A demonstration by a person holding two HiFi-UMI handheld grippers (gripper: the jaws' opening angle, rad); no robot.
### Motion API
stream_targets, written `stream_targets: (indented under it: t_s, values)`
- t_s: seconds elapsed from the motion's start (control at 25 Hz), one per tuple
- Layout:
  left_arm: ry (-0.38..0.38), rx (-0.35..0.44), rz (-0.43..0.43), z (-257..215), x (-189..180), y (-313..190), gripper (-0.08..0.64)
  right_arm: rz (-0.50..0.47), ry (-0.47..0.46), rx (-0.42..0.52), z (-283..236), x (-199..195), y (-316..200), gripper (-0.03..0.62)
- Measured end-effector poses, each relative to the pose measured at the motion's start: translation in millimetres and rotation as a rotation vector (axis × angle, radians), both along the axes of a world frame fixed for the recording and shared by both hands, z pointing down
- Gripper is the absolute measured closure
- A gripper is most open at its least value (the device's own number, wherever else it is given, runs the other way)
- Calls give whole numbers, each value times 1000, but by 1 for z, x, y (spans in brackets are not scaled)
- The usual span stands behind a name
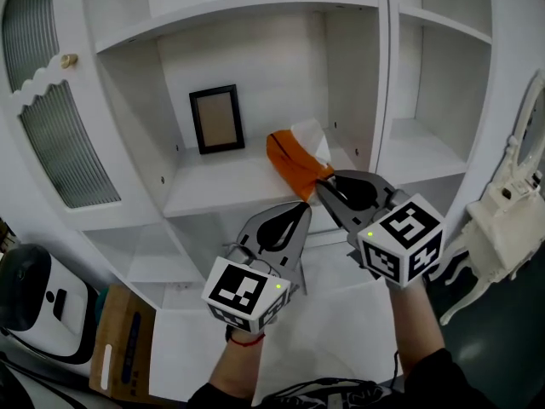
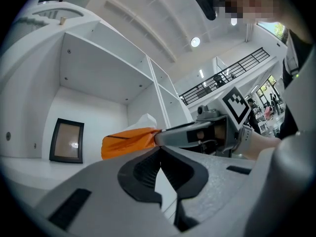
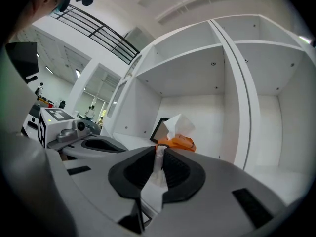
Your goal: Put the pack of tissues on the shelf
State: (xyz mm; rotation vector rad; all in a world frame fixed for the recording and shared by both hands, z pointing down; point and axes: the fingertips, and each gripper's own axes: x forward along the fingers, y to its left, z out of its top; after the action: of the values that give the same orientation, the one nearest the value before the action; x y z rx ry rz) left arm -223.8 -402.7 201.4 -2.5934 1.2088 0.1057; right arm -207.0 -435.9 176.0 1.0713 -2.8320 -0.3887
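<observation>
The pack of tissues (image 1: 292,164) is orange, with a white tissue poking out of its top. It hangs tilted over the white shelf (image 1: 213,190), to the right of a dark picture frame (image 1: 217,119). My right gripper (image 1: 323,187) is shut on the pack's near end; the right gripper view shows a pale flap pinched between the jaws, with the pack (image 3: 180,142) just beyond. I cannot tell whether the pack touches the shelf. My left gripper (image 1: 305,208) is shut and empty, just below and left of the right one. From the left gripper view the pack (image 2: 127,141) sits ahead.
A vertical divider (image 1: 383,75) bounds the shelf bay on the right, with further shelves beyond. A glass-fronted cabinet door (image 1: 51,143) stands open at the left. Below left are a white appliance (image 1: 34,301) and a cardboard box (image 1: 123,339). A white ornate piece (image 1: 502,220) stands at right.
</observation>
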Motion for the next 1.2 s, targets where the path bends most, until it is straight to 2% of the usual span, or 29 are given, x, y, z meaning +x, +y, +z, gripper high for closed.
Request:
stream_targets:
  t_s: [0.24,0.52,0.56,0.68,0.76,1.04,1.2]
  values:
    - [-25,-11,-3,6,4,-8,554,21,-16,-29,7,-2,-16,547]
    - [2,-23,-10,9,5,-15,554,-4,-83,-25,2,-2,-14,534]
    - [-3,-20,-14,10,6,-15,554,-10,-91,-19,1,-2,-13,526]
    - [-19,-7,-20,9,12,-12,554,-17,-98,7,-1,-1,-10,446]
    - [-22,1,-17,7,17,-11,554,-12,-113,17,-1,1,-9,430]
    - [-18,4,-38,9,21,-17,554,-88,-255,-3,-7,6,1,351]
    - [-18,-2,-60,11,19,-21,554,-67,-223,11,-1,11,4,341]
